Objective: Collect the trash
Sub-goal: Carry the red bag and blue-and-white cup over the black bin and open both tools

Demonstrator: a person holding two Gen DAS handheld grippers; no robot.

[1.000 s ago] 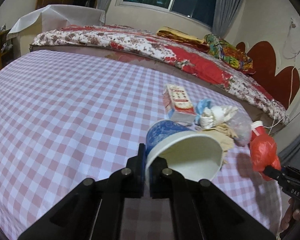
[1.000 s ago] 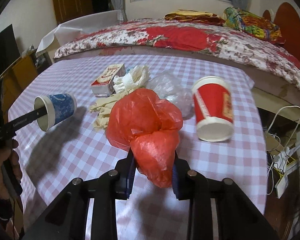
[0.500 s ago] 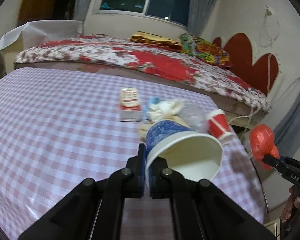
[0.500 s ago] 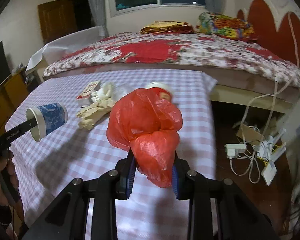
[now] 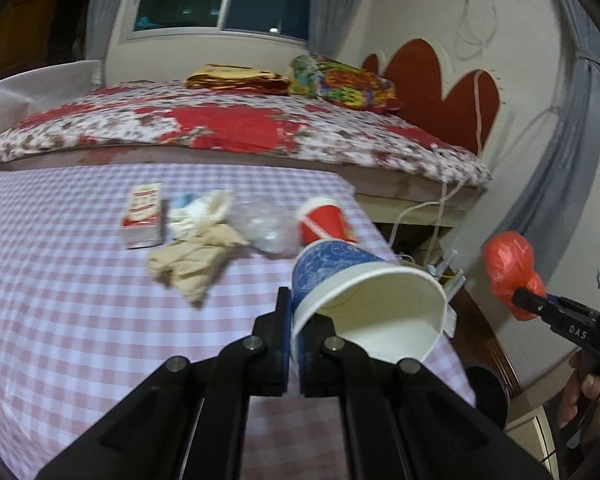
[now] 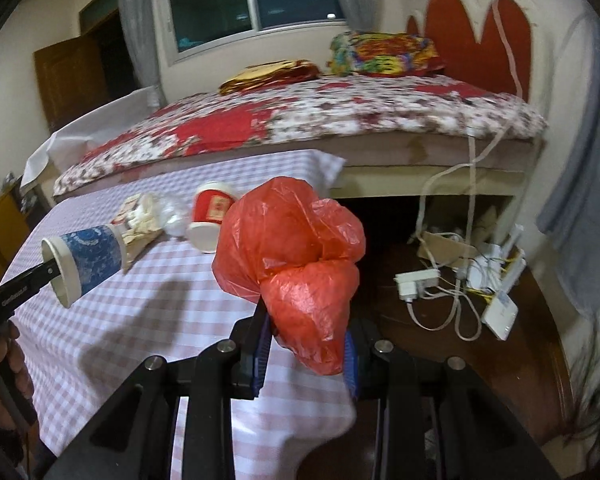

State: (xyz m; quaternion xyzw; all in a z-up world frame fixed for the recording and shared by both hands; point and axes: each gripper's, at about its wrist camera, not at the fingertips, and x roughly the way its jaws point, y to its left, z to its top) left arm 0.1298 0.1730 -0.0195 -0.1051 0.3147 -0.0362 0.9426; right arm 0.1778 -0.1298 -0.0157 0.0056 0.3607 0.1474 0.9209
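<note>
The left gripper (image 5: 296, 344) is pinching the rim of a blue paper cup (image 5: 364, 292), its jaws squeezed nearly together with only the cup wall between them; the cup is hanging clear of the desk (image 5: 60, 320) near its right edge, its white inside facing the camera. The right gripper (image 6: 306, 356) is clamping a crumpled red plastic bag (image 6: 292, 264), jaws standing a little apart with the bag bunched between the blue pads, and it is holding the bag in the air past the desk's corner, above the dark floor.

The rest of the trash is lying on the checked pink-and-white cloth covering the desk: a red and white carton (image 5: 142, 216), just beside it a wad of white and blue tissue (image 5: 198, 210), a crumpled beige cloth or paper (image 5: 194, 260) touching that wad, a clear plastic bag (image 5: 268, 232), and a red paper cup (image 5: 324, 220) lying on its side near the far right corner.

Behind the desk a bed (image 5: 220, 128) is carrying a floral cover. On the floor a white power strip and tangled cables (image 6: 452, 280) are lying.
</note>
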